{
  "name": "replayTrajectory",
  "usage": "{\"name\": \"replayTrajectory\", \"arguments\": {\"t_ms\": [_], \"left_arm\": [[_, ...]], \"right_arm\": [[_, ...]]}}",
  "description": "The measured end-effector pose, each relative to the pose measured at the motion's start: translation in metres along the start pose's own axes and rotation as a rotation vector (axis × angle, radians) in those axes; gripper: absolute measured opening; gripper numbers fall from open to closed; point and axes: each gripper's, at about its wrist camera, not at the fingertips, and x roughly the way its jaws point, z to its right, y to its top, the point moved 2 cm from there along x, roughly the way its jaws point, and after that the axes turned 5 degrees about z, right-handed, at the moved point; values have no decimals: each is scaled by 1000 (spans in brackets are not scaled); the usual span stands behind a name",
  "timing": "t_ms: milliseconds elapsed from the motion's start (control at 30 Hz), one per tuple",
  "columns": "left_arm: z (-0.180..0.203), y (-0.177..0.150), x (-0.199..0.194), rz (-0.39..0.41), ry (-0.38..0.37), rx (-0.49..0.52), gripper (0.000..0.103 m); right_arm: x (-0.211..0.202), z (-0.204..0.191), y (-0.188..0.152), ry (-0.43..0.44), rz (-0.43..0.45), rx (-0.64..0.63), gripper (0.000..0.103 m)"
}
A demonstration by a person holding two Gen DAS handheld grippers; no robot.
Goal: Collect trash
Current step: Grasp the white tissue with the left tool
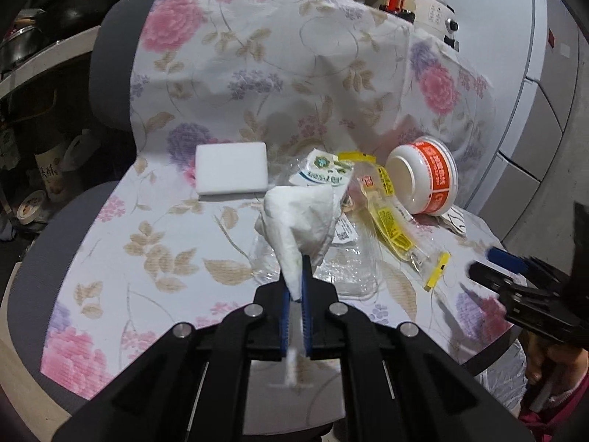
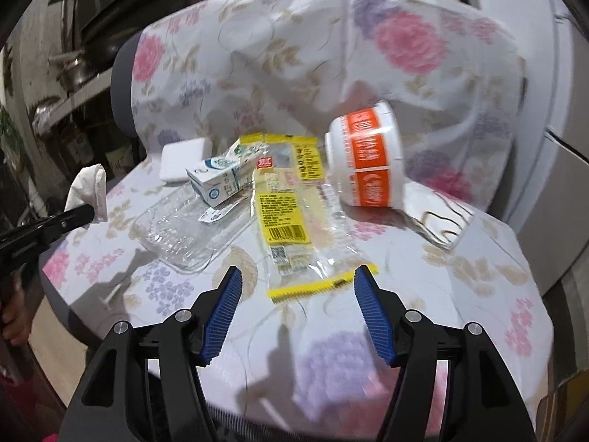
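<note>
My left gripper [image 1: 296, 280] is shut on a crumpled white tissue [image 1: 300, 221] and holds it above the flower-print cloth; it also shows at the left of the right wrist view [image 2: 90, 188]. My right gripper [image 2: 299, 280] is open and empty, just in front of a yellow-and-clear plastic wrapper [image 2: 291, 202]. Behind the wrapper lie a small blue-white carton [image 2: 217, 180], a clear plastic tray [image 2: 184, 232] and an orange-white cup [image 2: 364, 158] on its side. The cup [image 1: 423, 176] and wrapper [image 1: 390, 217] also show in the left wrist view.
A white sponge block [image 1: 231, 169] lies at the back of the cloth-covered chair seat [image 1: 110, 258]. A folded paper piece [image 2: 441, 224] lies right of the cup. Shelves with pots [image 1: 29, 48] stand on the left, a white cabinet [image 1: 515, 55] on the right.
</note>
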Motion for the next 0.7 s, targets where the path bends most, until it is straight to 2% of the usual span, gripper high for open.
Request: {"name": "replayTrajectory", "arguments": {"t_ms": [200, 367, 533, 700], "left_arm": [[-2, -4, 14, -19, 19, -3, 3], [-8, -6, 23, -31, 25, -20, 3], [-12, -9, 34, -48, 24, -31, 3], [-14, -10, 38, -55, 22, -40, 3]], "right_arm": [[51, -14, 11, 24, -44, -23, 64], [88, -20, 20, -7, -85, -50, 64], [112, -21, 22, -21, -131, -51, 66], [119, -19, 28, -25, -140, -33, 68]]}}
